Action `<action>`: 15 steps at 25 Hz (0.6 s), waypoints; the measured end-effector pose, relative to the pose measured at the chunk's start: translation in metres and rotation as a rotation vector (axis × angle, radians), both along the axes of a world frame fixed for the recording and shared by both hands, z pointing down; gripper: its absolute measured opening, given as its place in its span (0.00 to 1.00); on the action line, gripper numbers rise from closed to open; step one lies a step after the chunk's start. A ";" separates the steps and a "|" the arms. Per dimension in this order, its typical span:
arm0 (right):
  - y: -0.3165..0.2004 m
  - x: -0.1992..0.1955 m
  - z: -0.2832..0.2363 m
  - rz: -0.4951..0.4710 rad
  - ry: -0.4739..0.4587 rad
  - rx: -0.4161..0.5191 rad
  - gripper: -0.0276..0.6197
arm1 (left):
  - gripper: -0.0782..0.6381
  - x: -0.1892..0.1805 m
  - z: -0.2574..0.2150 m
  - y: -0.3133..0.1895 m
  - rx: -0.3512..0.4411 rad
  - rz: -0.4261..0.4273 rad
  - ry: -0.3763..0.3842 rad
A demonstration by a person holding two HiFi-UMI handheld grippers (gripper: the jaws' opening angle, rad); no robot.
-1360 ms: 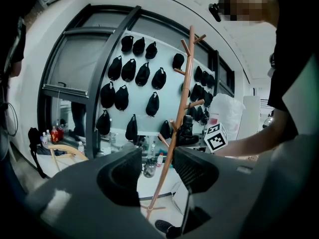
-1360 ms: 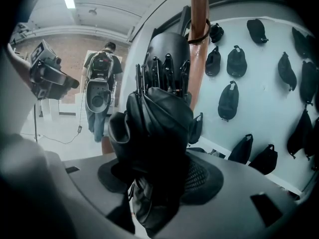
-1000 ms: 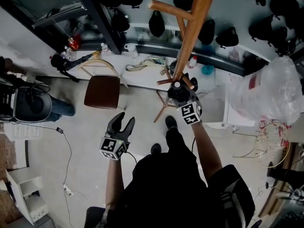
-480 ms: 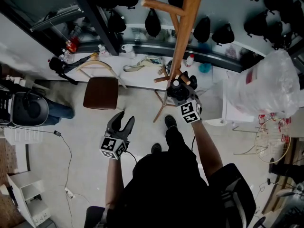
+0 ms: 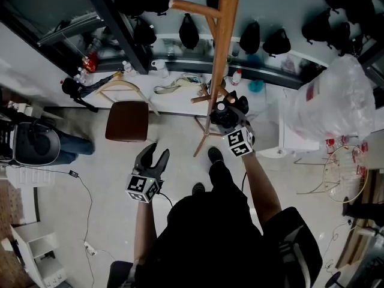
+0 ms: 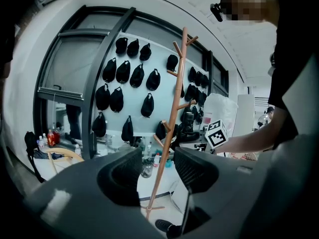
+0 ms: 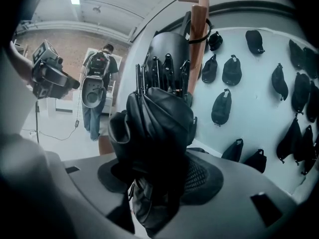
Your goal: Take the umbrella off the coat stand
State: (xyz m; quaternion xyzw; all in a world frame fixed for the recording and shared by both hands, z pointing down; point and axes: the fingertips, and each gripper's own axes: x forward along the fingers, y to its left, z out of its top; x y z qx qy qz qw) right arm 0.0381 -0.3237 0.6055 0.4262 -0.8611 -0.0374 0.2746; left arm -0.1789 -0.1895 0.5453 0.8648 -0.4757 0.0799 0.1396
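A folded black umbrella [image 7: 157,118] fills the gap between my right gripper's [image 7: 159,178] jaws, which are shut on it. In the head view this gripper [image 5: 231,116] holds the umbrella [image 5: 223,114] close against the wooden coat stand [image 5: 225,35], low on its pole by the short pegs. The stand's pole [image 7: 198,29] rises just behind the umbrella. Whether the umbrella still hangs on a peg is hidden. My left gripper [image 5: 153,158] hovers over the floor to the left, open with nothing in it. Its view [image 6: 157,171] looks at the stand [image 6: 172,118] from a distance.
A brown stool [image 5: 127,120] stands left of the stand's base. Behind runs a cluttered white counter [image 5: 174,101], with black caps [image 5: 189,30] on the wall. A full plastic bag [image 5: 333,107] and a wire basket [image 5: 342,179] sit right. A person with a backpack [image 7: 97,88] stands farther off.
The head view has drifted a little, so the stand sits further left in the picture. Both grippers have kept their places and their jaws look the same.
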 end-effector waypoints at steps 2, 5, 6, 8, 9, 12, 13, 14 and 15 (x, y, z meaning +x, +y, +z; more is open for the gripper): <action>0.002 0.000 -0.001 0.002 0.002 0.003 0.42 | 0.40 -0.002 0.000 0.002 0.001 0.000 -0.002; 0.005 0.001 -0.003 0.008 0.002 0.010 0.42 | 0.40 -0.002 0.000 0.004 0.003 0.003 -0.004; 0.006 0.002 -0.004 0.009 0.001 0.012 0.42 | 0.40 -0.002 0.000 0.005 0.004 0.004 -0.004; 0.009 0.003 -0.005 0.011 0.003 0.016 0.42 | 0.40 -0.001 -0.001 0.006 0.008 0.006 -0.004; 0.010 0.004 -0.005 0.013 0.003 0.015 0.42 | 0.40 0.000 -0.001 0.007 0.010 0.008 -0.003; 0.013 0.006 -0.007 0.019 -0.001 0.010 0.42 | 0.40 0.000 -0.002 0.010 0.013 0.011 -0.006; 0.013 0.006 -0.008 0.020 -0.001 0.011 0.42 | 0.40 0.000 -0.002 0.010 0.014 0.013 -0.007; 0.014 0.005 -0.010 0.022 -0.002 0.013 0.42 | 0.40 0.000 -0.003 0.011 0.014 0.015 -0.007; 0.015 0.005 -0.011 0.023 -0.001 0.016 0.42 | 0.40 0.000 -0.003 0.012 0.015 0.017 -0.005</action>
